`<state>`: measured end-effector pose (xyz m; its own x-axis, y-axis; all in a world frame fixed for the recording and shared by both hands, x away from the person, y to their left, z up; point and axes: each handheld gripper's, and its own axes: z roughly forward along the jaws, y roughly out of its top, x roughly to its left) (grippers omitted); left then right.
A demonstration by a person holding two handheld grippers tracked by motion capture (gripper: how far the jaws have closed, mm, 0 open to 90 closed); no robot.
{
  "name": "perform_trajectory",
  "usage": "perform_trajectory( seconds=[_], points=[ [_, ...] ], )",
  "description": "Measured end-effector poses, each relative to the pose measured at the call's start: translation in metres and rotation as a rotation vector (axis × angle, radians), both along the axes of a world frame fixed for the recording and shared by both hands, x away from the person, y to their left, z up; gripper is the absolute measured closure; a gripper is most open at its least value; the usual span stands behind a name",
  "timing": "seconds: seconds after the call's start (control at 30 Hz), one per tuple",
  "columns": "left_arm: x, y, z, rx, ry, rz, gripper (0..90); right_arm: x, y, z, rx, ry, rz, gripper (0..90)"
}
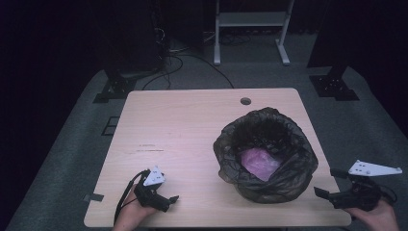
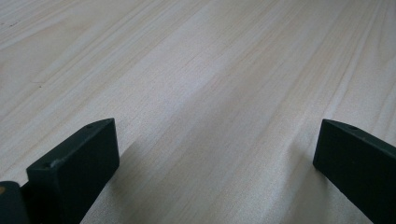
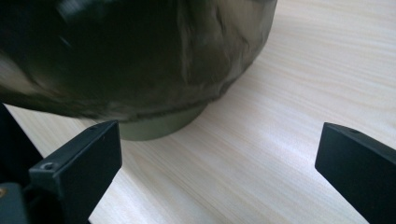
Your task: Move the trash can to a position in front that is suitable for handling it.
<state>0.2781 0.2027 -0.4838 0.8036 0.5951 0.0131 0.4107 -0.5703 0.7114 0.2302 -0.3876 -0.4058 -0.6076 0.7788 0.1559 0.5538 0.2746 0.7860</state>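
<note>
Two tools are resting wide open, holding nothing: the right tool (image 1: 332,185) is nearing the black-bag-lined round bin (image 1: 265,154) just ahead; next probably gripping the bag's rim; left tool (image 1: 166,197) idling.

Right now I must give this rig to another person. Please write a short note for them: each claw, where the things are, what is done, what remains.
Left claw: open, holding nothing, low over the bare table near its front left edge.
Right claw: open, holding nothing, at the front right corner, pointing at the bin but apart from it.
Bin: stands on the right half of the table, lined with a black bag whose edge is folded down over the rim. Something pink lies inside.
Done: the bag is in the bin.
Left: probably to gather or lift out the bag; neither claw touches it yet.
</note>
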Motion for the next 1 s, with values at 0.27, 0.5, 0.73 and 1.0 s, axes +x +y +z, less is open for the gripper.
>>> perform_trajectory(
  seconds=[0.27, 0.5, 0.73, 1.0],
  points=[
    [0.0, 0.0, 0.0, 0.0, 0.0, 0.0, 0.0, -0.002, -0.004, 0.029, 0.027, -0.027, 0.015, 0.0],
    [0.0, 0.0, 0.0, -0.002, -0.002, 0.0, 0.0, 0.0, -0.002, 0.058, 0.05, -0.058, 0.039, 0.0],
    [0.0, 0.0, 0.0, -0.002, -0.002, 0.0, 0.0, 0.009, 0.006, 0.078, 0.071, -0.077, 0.054, 0.0],
    [0.0, 0.0, 0.0, -0.002, -0.002, 0.0, 0.0, 0.027, 0.03, 0.091, 0.06, -0.101, 0.089, 0.0]
  ],
)
